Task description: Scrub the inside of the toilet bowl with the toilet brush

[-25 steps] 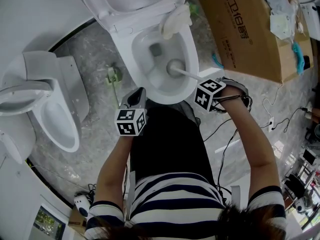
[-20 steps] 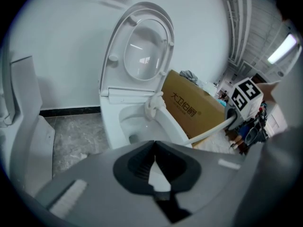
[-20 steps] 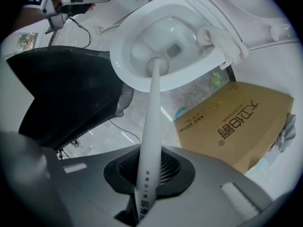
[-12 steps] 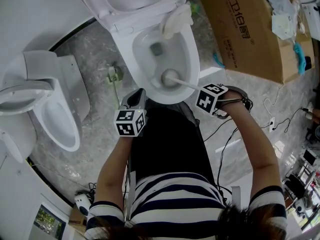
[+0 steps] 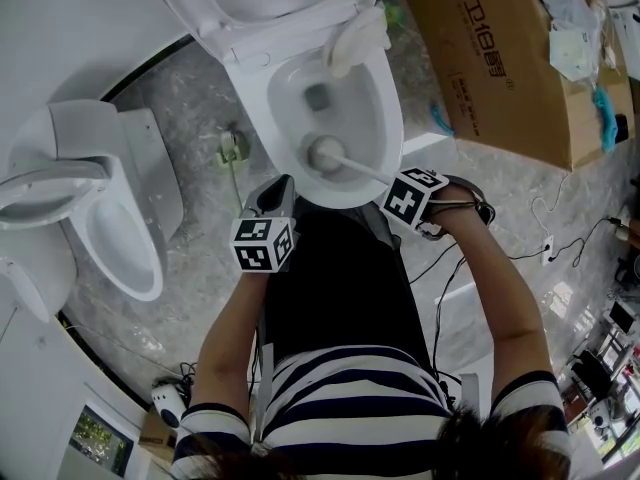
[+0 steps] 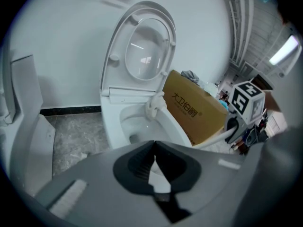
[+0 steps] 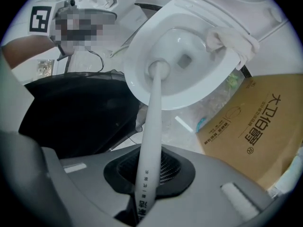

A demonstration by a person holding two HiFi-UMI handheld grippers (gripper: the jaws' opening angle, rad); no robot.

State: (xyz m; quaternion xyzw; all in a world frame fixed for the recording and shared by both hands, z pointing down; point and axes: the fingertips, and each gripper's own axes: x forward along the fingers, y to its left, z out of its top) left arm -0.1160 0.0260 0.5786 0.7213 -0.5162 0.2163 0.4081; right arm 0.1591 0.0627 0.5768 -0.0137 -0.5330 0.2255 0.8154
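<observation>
The white toilet bowl [image 5: 380, 88] stands open with its lid up. The toilet brush [image 5: 324, 153] has its round head low on the near inner wall, close to the drain hole. Its white handle [image 7: 150, 136] runs back between the jaws of my right gripper [image 5: 392, 186], which is shut on it beside the bowl's near right rim. In the right gripper view the brush head [image 7: 159, 70] rests against the bowl's inner wall [image 7: 142, 86]. My left gripper [image 5: 272, 198] hovers just outside the near left rim, shut with nothing in it. The bowl [image 6: 135, 124] lies ahead of the left gripper [image 6: 155, 148].
A white cloth [image 5: 355, 38] hangs over the far right rim. A large cardboard box [image 5: 500, 58] stands right of the toilet. A second toilet [image 5: 110, 218] stands at the left. Cables [image 5: 540, 238] trail over the floor at right, and a small green item [image 5: 232, 148] lies left of the bowl.
The brush head has slid leftward along the near wall of the bowl, and my right gripper has moved left with it. The left gripper has stayed put.
</observation>
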